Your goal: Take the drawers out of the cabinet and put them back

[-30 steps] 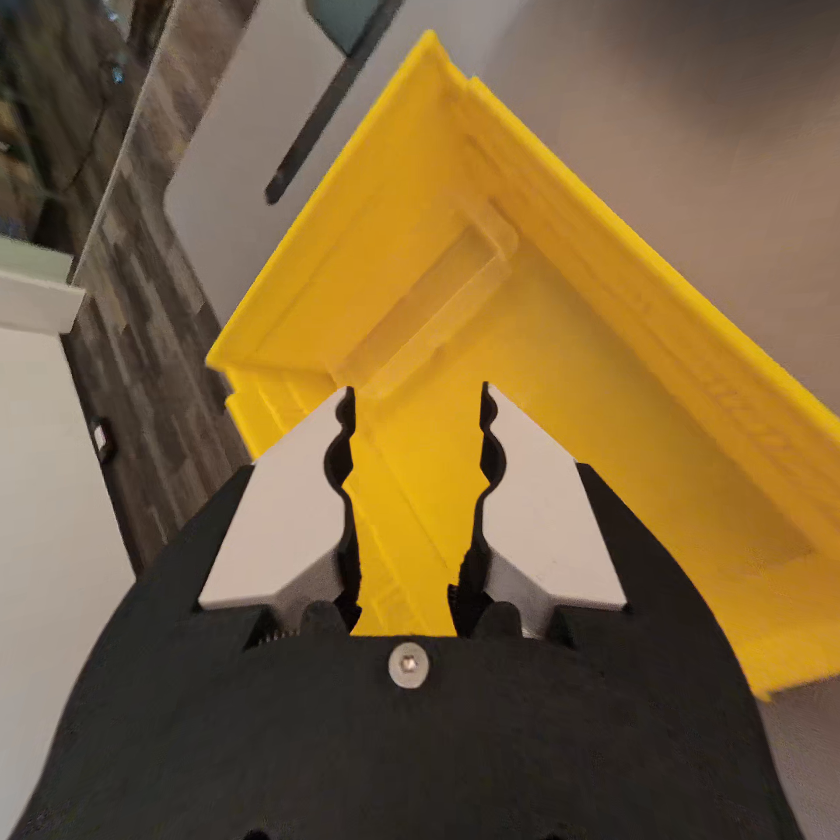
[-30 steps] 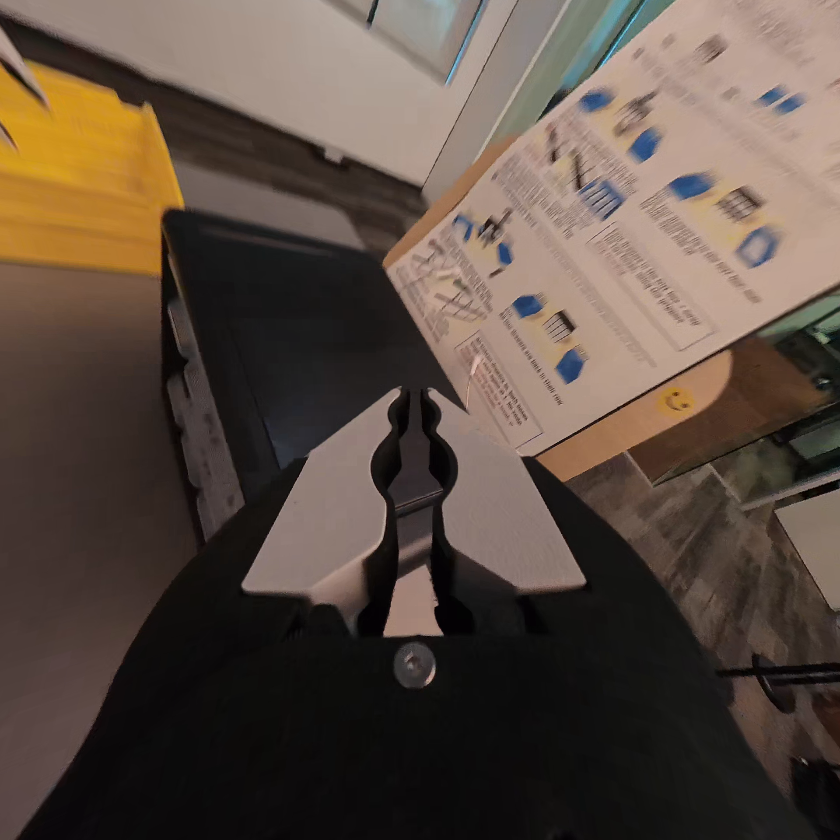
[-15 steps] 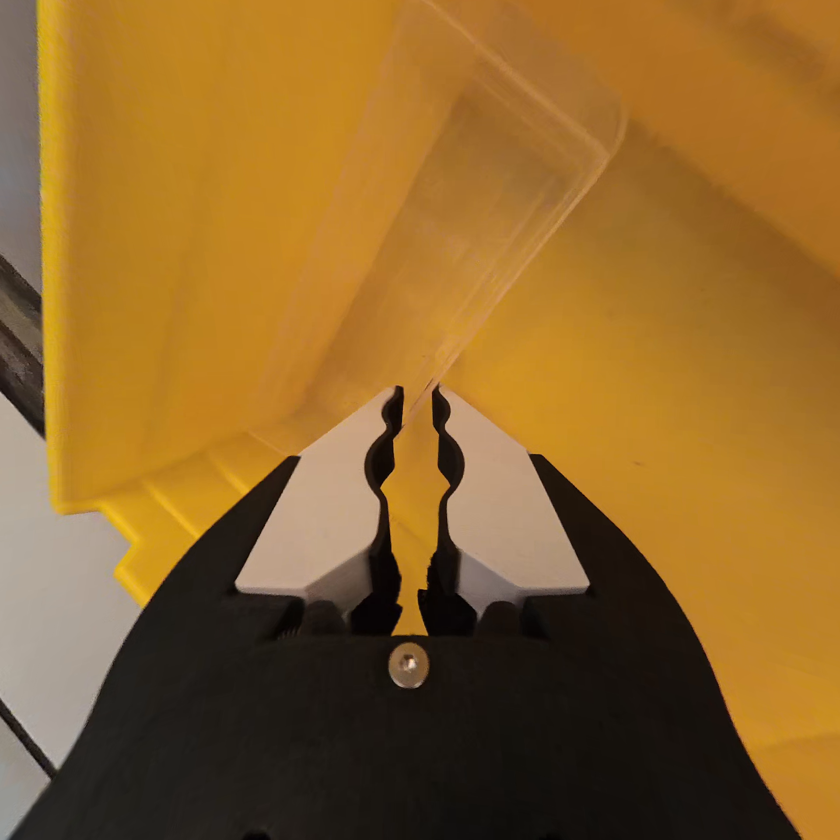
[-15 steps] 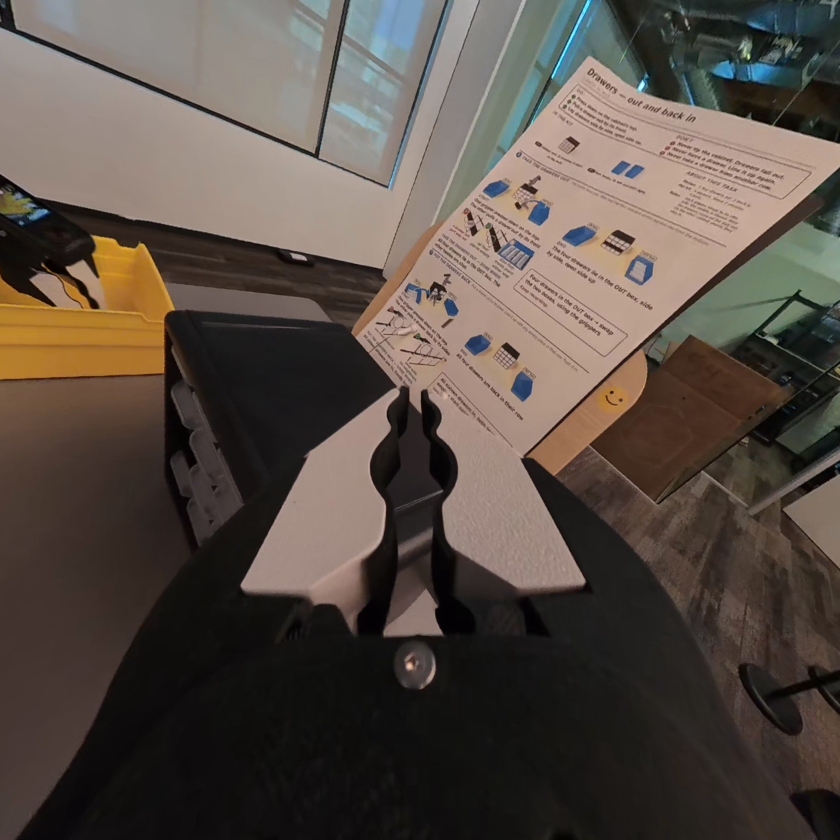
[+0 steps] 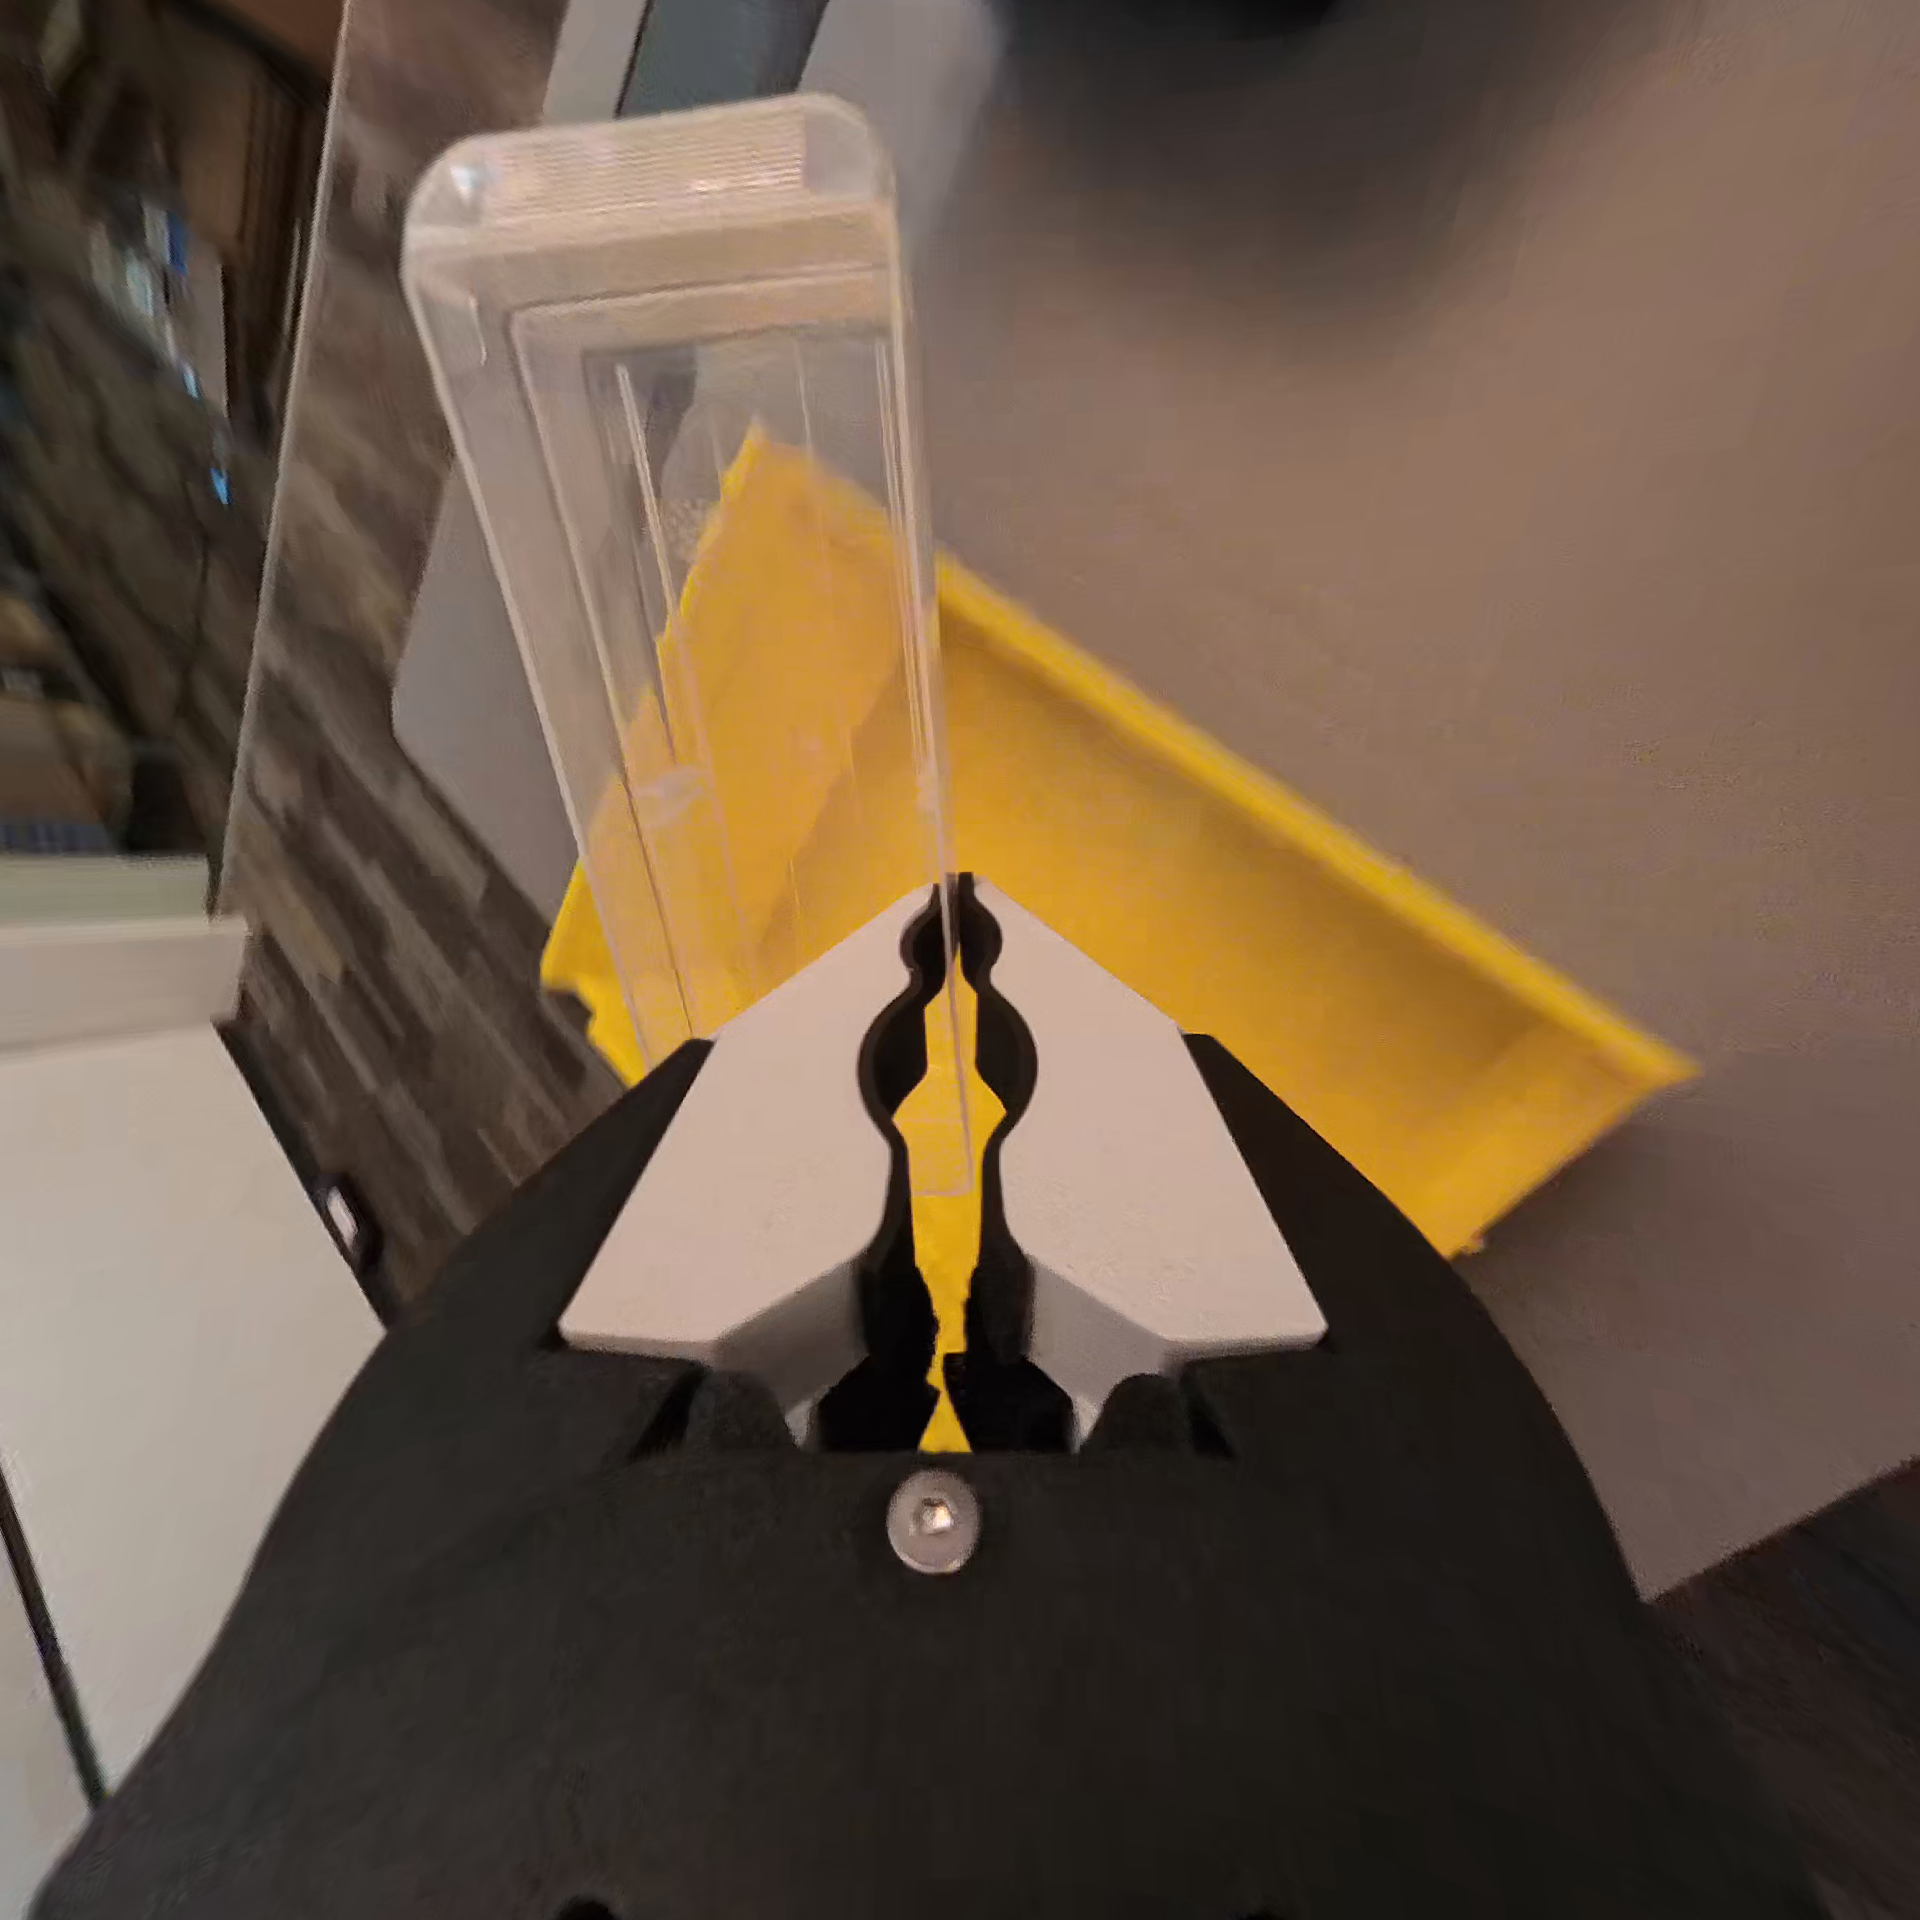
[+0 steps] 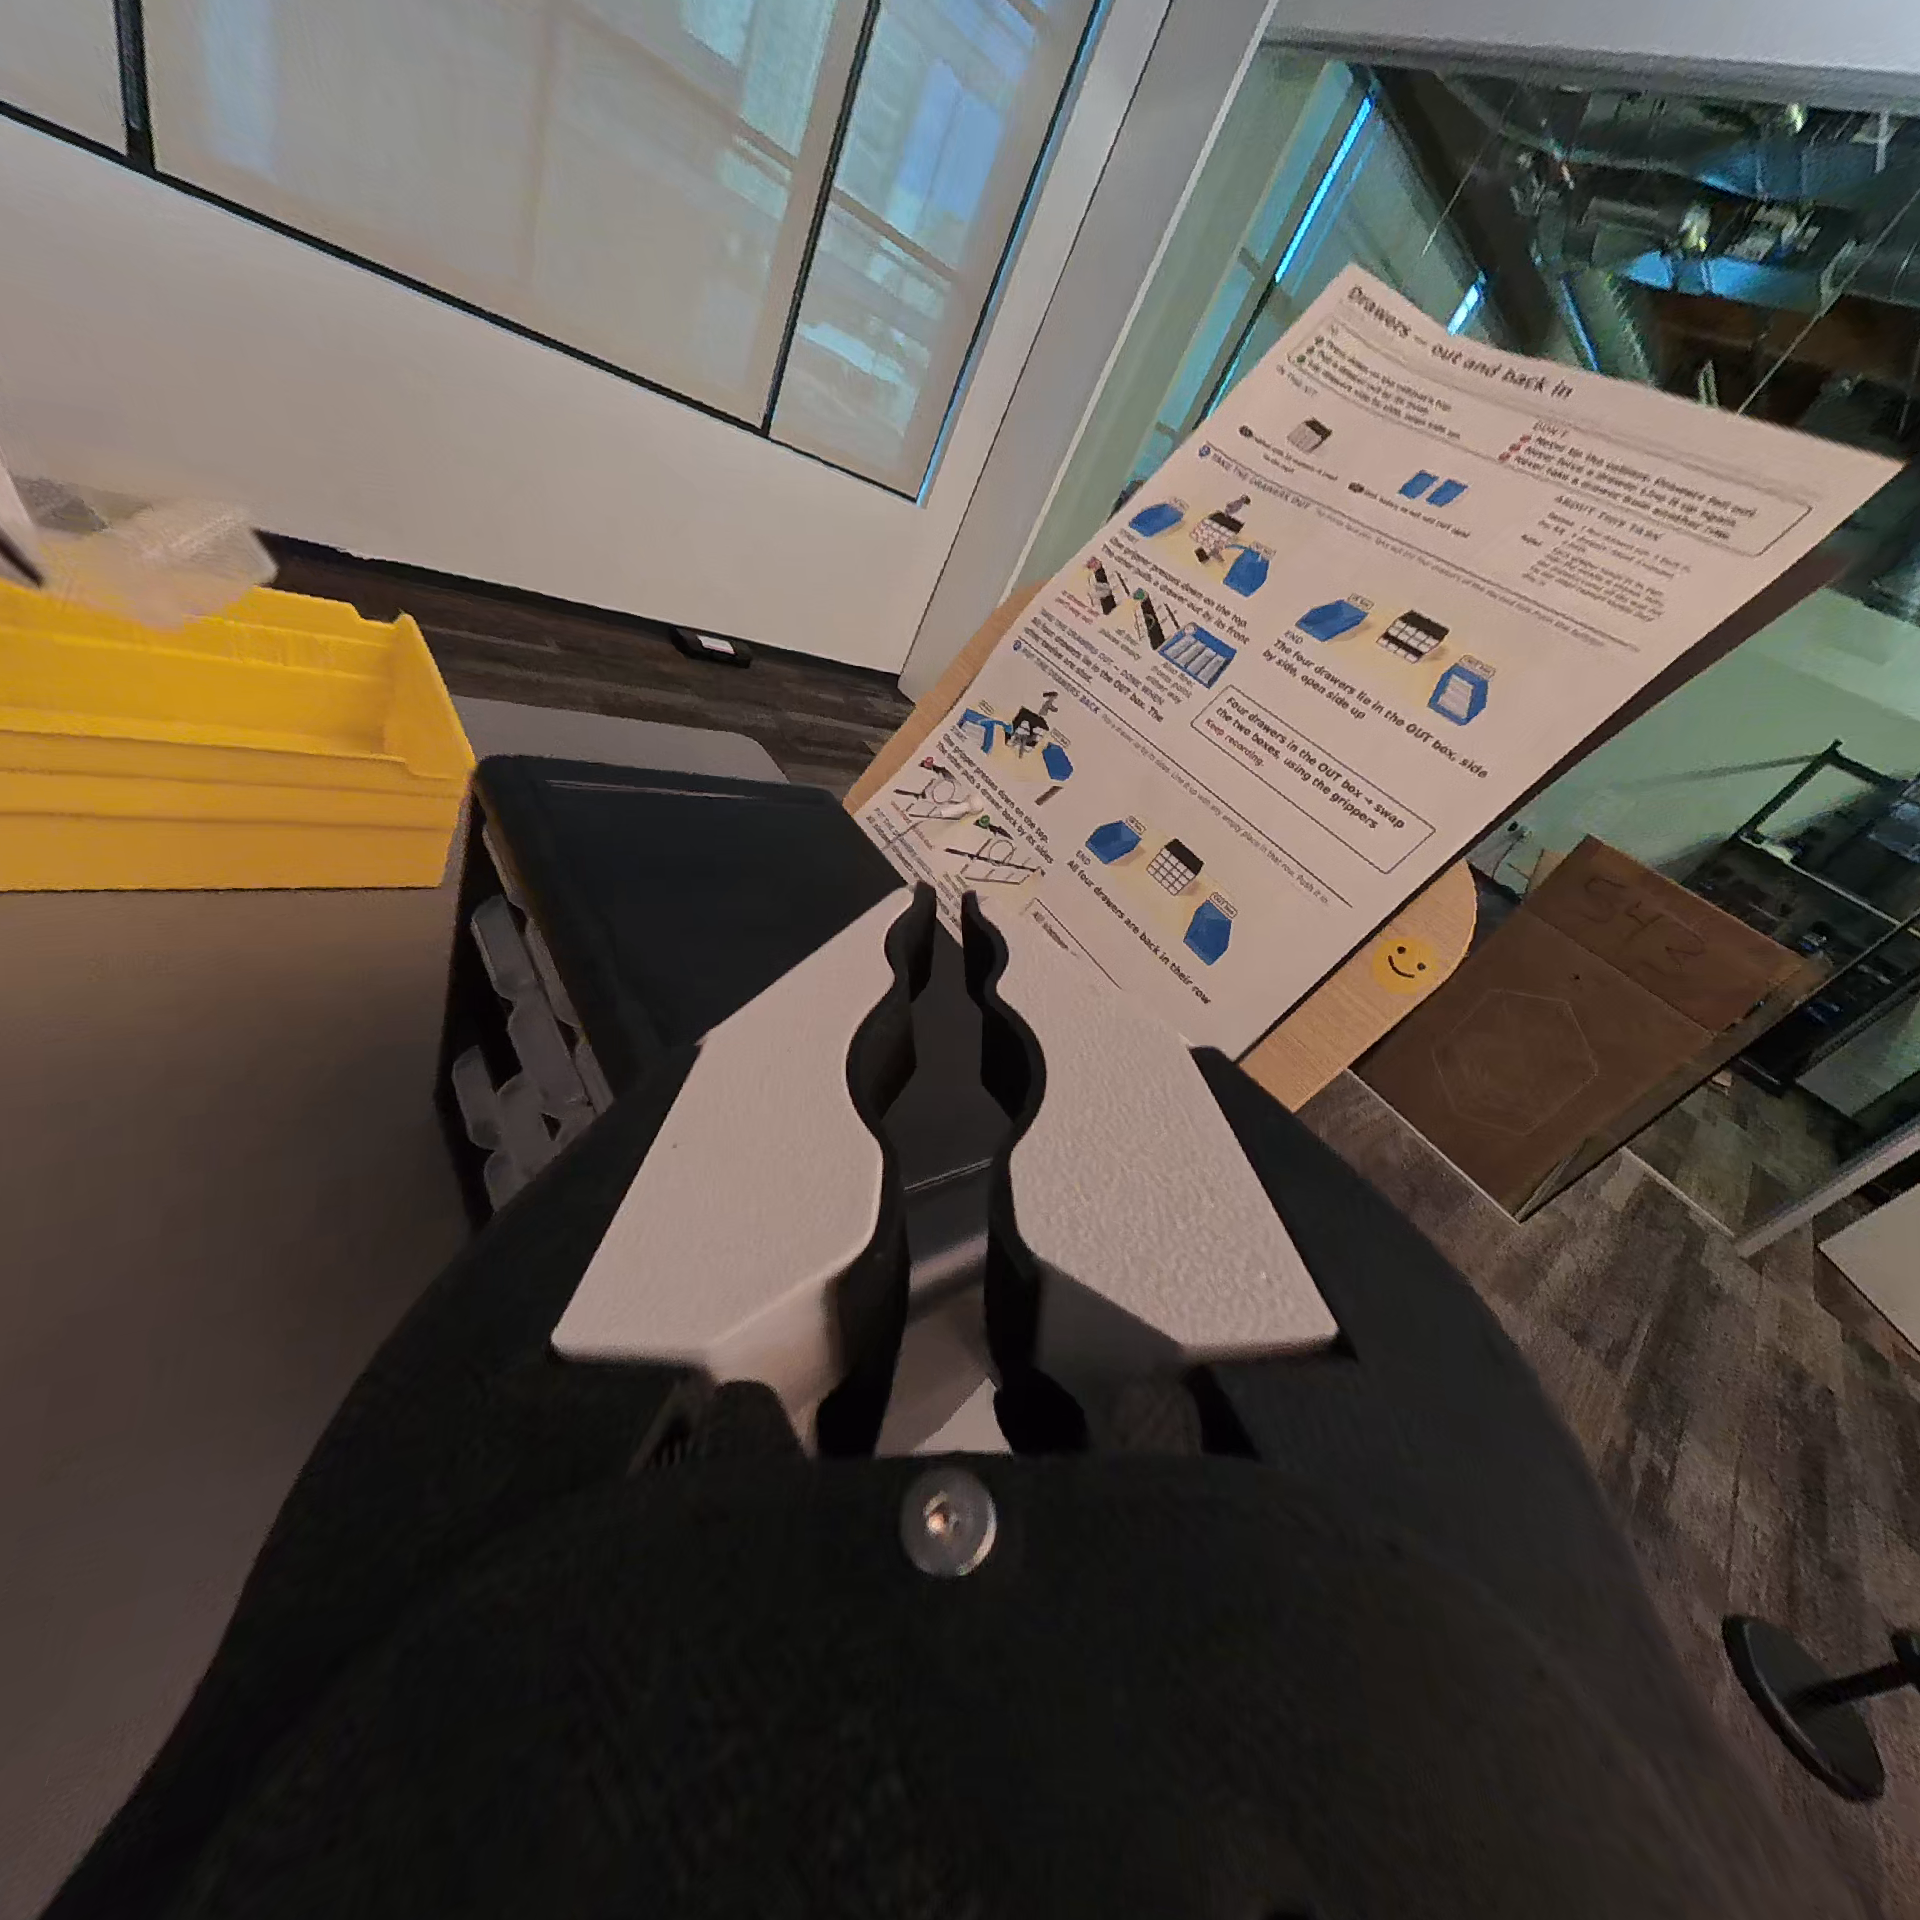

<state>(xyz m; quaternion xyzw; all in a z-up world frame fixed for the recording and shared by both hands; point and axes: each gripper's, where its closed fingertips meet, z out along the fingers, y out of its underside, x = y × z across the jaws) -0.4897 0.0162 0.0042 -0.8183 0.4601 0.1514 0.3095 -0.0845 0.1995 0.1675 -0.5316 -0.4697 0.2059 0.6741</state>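
The clear drawer (image 5: 686, 540) is up in the air above the yellow bin (image 5: 1226, 894), one thin wall pinched between the left gripper (image 5: 951, 899) fingers, which are nearly closed on it. The right gripper (image 6: 940, 909) fingers are almost together with nothing in them, over the black cabinet (image 6: 665, 883) on the grey counter (image 6: 208, 1091). An instruction poster (image 6: 1351, 665) stands behind.

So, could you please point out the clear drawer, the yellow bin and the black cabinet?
clear drawer (image 5: 665, 343): left wrist view, on its far end wall.
yellow bin (image 5: 1195, 831): left wrist view, on its inner floor.
black cabinet (image 6: 675, 873): right wrist view, on its top panel.
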